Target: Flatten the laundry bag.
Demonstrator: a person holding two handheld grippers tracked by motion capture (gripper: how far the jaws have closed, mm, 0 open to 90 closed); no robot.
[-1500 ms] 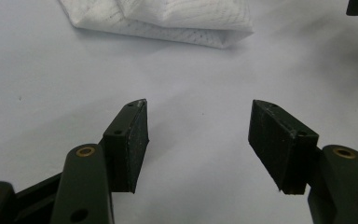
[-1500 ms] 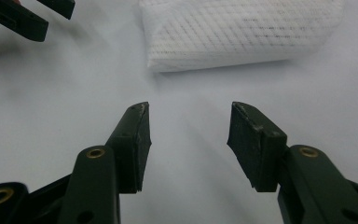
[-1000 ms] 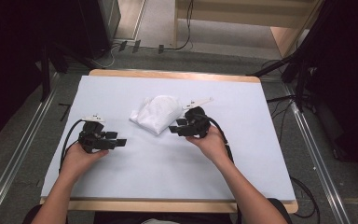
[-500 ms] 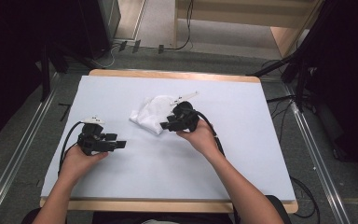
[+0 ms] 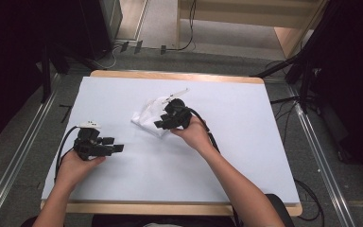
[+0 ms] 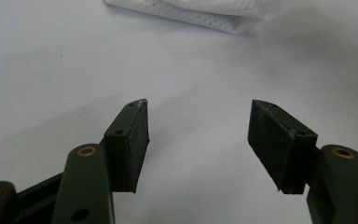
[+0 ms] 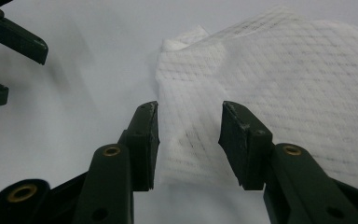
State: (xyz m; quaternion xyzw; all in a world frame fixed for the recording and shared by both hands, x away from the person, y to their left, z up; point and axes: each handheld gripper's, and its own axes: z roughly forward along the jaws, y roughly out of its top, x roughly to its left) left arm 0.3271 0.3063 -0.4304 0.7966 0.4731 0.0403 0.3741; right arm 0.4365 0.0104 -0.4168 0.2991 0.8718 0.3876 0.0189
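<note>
A crumpled white mesh cloth (image 5: 145, 115) lies on the white table cover (image 5: 250, 156), left of centre. My right gripper (image 5: 160, 124) sits over the cloth's near right edge. In the right gripper view the cloth (image 7: 284, 79) spreads under and between the jaws of the right gripper (image 7: 189, 135). Those jaws have just been closing and still stand apart, with the cloth's folded edge in the gap and neither pad pressing on it. My left gripper (image 5: 117, 145) rests at the front left, open and empty (image 6: 198, 135), pointing towards the cloth (image 6: 191, 11).
The wooden table rim (image 5: 179, 75) frames the white cover. Metal rails (image 5: 319, 156) run along both sides of the table, and cables (image 5: 307, 194) lie on the floor to the right. The left gripper (image 7: 14, 70) appears at the top left of the right gripper view.
My right gripper has moved left, from beside the cloth to over its edge. The left hand has stayed where it was.
</note>
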